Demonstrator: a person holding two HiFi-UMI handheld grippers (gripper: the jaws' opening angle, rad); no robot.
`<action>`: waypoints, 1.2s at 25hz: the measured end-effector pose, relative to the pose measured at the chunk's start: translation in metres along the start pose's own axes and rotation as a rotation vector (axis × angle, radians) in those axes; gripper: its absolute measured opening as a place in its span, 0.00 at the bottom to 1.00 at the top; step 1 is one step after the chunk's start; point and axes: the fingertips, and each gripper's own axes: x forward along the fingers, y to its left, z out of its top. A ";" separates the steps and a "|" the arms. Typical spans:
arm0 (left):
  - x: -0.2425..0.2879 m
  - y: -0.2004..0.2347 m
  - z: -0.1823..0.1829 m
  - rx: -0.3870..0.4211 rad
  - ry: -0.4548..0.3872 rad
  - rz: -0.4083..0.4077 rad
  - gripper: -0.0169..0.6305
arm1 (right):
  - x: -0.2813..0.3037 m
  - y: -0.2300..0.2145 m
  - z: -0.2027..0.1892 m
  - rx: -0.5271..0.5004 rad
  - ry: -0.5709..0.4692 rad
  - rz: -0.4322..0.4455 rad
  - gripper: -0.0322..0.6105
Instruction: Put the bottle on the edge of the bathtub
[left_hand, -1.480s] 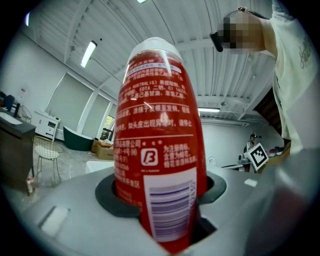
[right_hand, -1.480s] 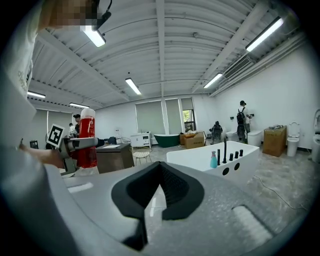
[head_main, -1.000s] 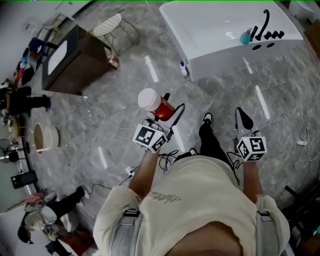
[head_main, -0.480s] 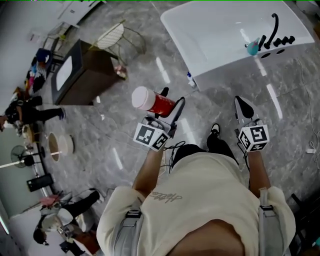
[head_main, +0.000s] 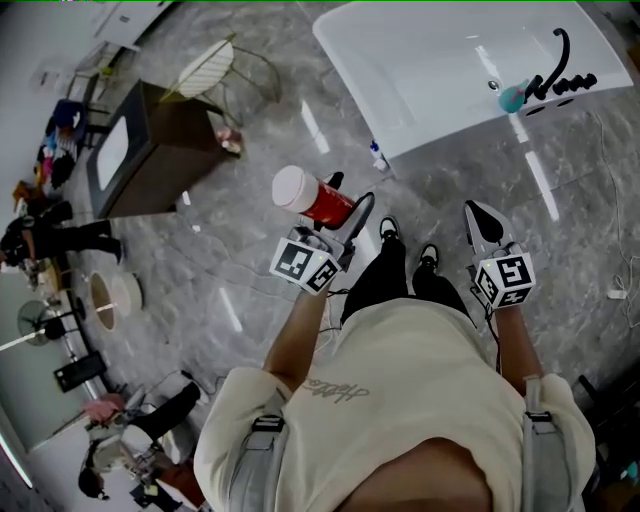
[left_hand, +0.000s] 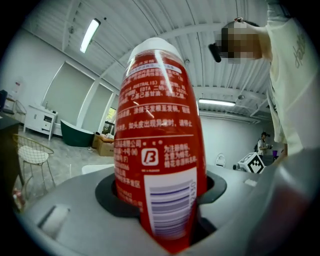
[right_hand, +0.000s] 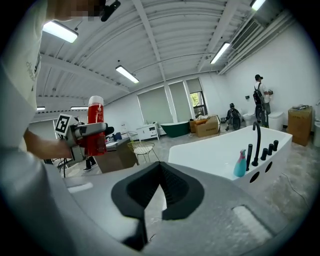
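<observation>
Grey marbled floor (head_main: 250, 260) fills the head view of a large open room. One white bathtub (head_main: 420, 60) lies at your 1 o'clock. Its far rim carries one black tap set (head_main: 562, 75) and one teal spray bottle (head_main: 511, 97) just beside the taps. One small bottle (head_main: 378, 157) stands on the floor, close against the near wall of the tub.

Your left gripper (head_main: 348, 200) is clamped on one red bottle (head_main: 322, 205) with a white cap (head_main: 294, 190). The left gripper view shows both pads pressed against its lower body, barcode side facing the camera. The right gripper view shows this bottle roughly upright, cap uppermost. It is held in the air over the floor at your 11 o'clock, well apart from the bathtub.

Your right gripper (head_main: 475, 212) is at your 1 o'clock, nearer than the tub. Its jaws are closed with the pad tips meeting, and nothing sits between them.

One dark cabinet (head_main: 160, 150) stands at 10 o'clock, and one pale wire chair (head_main: 215, 65) stands just beyond it, toward 11 o'clock. Your two shoes (head_main: 388, 230) show between the grippers.

The right gripper view adds two people (right_hand: 260, 90) by the far wall at 2 o'clock, one standing and one lower down. Near them sits one cardboard box (right_hand: 207, 125) on the floor.
</observation>
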 end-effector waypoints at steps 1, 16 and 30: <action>0.005 0.009 -0.003 0.013 0.007 -0.014 0.48 | 0.005 0.001 0.000 -0.003 0.009 -0.015 0.05; 0.134 0.108 -0.176 0.155 0.159 -0.238 0.48 | 0.065 -0.012 -0.075 0.127 0.233 -0.203 0.05; 0.226 0.137 -0.284 0.269 0.159 -0.224 0.48 | 0.095 -0.036 -0.192 0.287 0.346 -0.176 0.05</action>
